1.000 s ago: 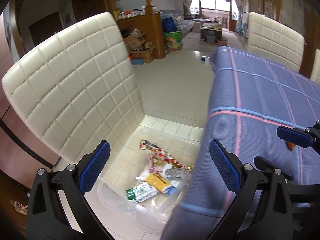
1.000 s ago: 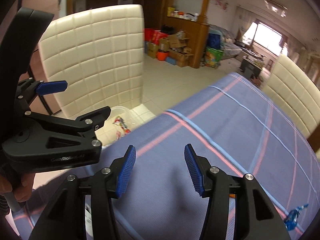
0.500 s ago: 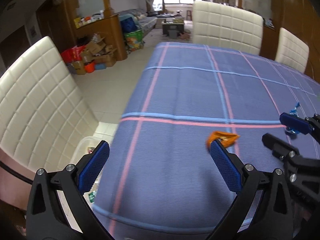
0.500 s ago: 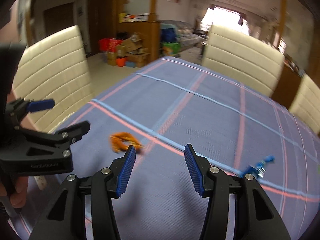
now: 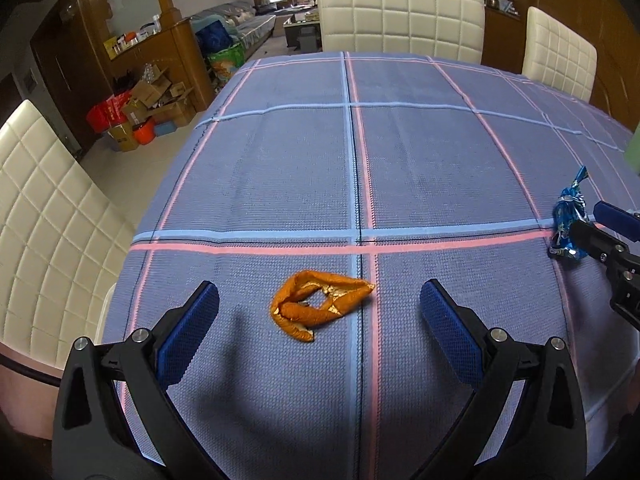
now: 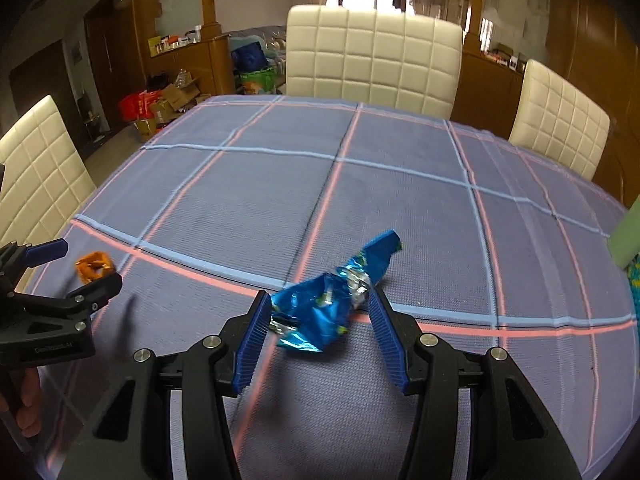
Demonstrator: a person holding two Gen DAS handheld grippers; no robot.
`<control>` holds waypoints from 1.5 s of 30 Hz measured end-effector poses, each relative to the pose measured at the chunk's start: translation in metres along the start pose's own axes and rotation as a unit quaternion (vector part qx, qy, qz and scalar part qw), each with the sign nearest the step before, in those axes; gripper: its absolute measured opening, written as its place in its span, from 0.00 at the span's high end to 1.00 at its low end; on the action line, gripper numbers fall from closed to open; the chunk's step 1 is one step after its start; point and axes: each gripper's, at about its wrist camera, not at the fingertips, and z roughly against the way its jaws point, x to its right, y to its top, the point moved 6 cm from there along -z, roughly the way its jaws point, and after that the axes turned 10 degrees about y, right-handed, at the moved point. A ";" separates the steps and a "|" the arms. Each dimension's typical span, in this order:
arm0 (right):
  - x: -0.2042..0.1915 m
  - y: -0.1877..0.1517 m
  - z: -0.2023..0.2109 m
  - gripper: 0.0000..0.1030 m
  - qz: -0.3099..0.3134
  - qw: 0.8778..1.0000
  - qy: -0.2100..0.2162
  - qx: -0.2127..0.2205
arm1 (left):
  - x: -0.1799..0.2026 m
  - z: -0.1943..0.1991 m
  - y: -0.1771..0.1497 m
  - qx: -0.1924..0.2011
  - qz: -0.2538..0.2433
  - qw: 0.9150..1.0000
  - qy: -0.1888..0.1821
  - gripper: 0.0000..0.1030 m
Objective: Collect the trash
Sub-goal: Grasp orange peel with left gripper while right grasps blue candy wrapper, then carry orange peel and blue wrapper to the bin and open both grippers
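Checked blue cloth covered the worktop (image 5: 400,168), with cream chairs (image 5: 400,12) around it. My left tongs (image 5: 320,332) stood spread wide above the orange peel (image 5: 316,306), not yet touching it. My right tongs (image 6: 316,320) were spread too, straddling the crumpled blue wrapper (image 6: 332,300). Both scraps still lay on the cloth, so both pickups remained. Nothing blocked either approach, I judged.

Setting: a home dining room. Plaid cloth covers the worktop (image 5: 400,168), with padded chairs (image 6: 374,56) around. Sofa (image 5: 244,28) and stacked boxes (image 5: 156,96) behind.
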 end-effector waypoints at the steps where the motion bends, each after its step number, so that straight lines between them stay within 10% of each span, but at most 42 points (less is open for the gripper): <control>1: 0.001 -0.001 -0.004 0.52 -0.002 1.000 0.001 -0.005 | -0.001 -0.003 0.001 -0.002 0.001 1.000 0.000 0.04; 9: -0.014 -0.004 -0.028 0.62 0.002 0.999 0.031 -0.027 | -0.006 -0.020 -0.001 -0.023 0.019 0.999 -0.025 0.14; 17: -0.054 0.002 -0.036 0.87 0.052 0.997 0.057 -0.024 | -0.012 -0.008 0.001 -0.009 0.012 0.999 -0.041 0.66; 45: -0.228 0.006 -0.032 0.87 0.182 0.976 0.117 -0.030 | -0.149 0.023 -0.039 0.026 0.085 0.996 0.009 0.71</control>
